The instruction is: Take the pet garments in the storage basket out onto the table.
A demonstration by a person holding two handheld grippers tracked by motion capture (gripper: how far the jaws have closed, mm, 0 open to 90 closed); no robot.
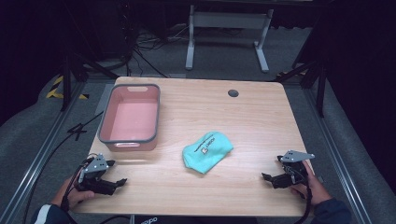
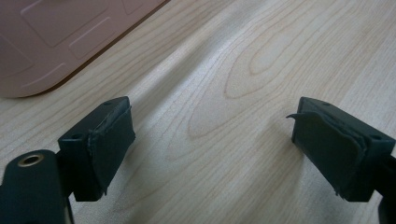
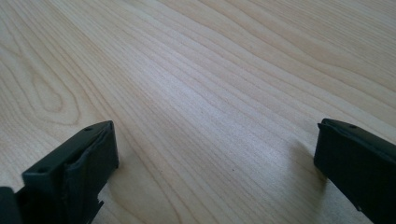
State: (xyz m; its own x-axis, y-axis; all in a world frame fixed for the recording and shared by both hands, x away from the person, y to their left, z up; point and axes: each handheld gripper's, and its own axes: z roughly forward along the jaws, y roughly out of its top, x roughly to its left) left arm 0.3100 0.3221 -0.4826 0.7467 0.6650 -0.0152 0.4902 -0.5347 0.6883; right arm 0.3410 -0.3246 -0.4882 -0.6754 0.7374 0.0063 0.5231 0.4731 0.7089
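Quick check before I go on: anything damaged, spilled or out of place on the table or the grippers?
One thing: on the left gripper, the rubber pads look worn, edges peeling and curling off the jaws. Otherwise the pink bin sits upright and the teal cloth lies crumpled mid-table; nothing spilled.

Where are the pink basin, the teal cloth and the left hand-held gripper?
pink basin (image 1: pixel 105 134): high view, grey rim, near-left corner.
teal cloth (image 1: pixel 207 151): high view, middle of the fabric.
left hand-held gripper (image 1: pixel 118 184): high view, between its jaw tips.
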